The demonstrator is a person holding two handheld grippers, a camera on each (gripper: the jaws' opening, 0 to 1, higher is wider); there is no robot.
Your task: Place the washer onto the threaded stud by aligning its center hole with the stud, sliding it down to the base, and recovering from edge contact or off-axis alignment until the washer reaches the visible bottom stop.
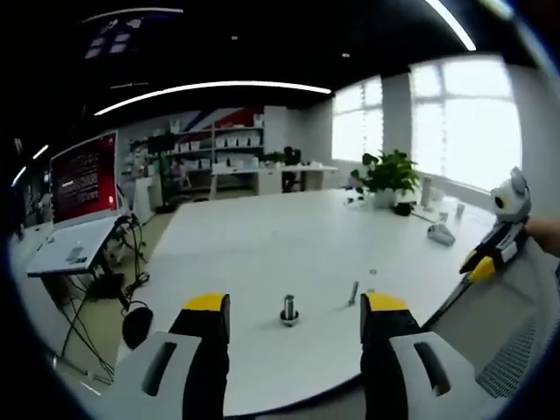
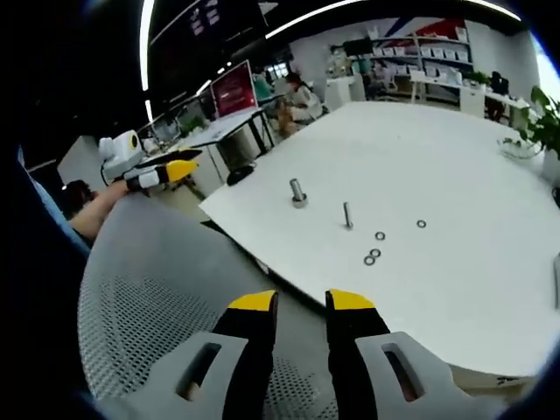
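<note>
Left gripper view
Left hand-held gripper [image 1: 296, 315]: jaws spread wide, released, nothing between them; held above the near edge of the worktop [image 1: 262, 245].
Stud [image 1: 289, 310]: upright on its round base, on the worktop, seen between the two jaw tips.
Bolt [image 1: 353, 292]: stands tilted, just right of the stud, apart from it.
Washers: too small to make out clearly here; one small dark dot lies beyond the bolt.
Right hand-held gripper [image 1: 482, 263]: enters at the right edge, over a grey mesh chair [image 1: 516, 341]; whether it is released or clenched cannot be told here.
Background: plant [image 1: 391, 172] at the far side of the worktop; laptop [image 1: 83, 188] on a side desk at left.

Right gripper view
Right hand-held gripper [image 2: 302, 303]: jaws nearly together, a narrow gap between the tips, gripping nothing; held over the mesh chair [image 2: 157, 289], short of the worktop [image 2: 455, 175].
Stud [image 2: 298, 193]: upright near the worktop's near corner.
Bolt [image 2: 347, 215]: upright, near the stud, apart from it.
Washers [image 2: 374, 254]: four lie flat on the worktop past the bolt; three close together, one [image 2: 421, 224] further off. None is on the stud.
Left hand-held gripper [image 2: 162, 173]: at left, beyond the chair, held by a hand.
</note>
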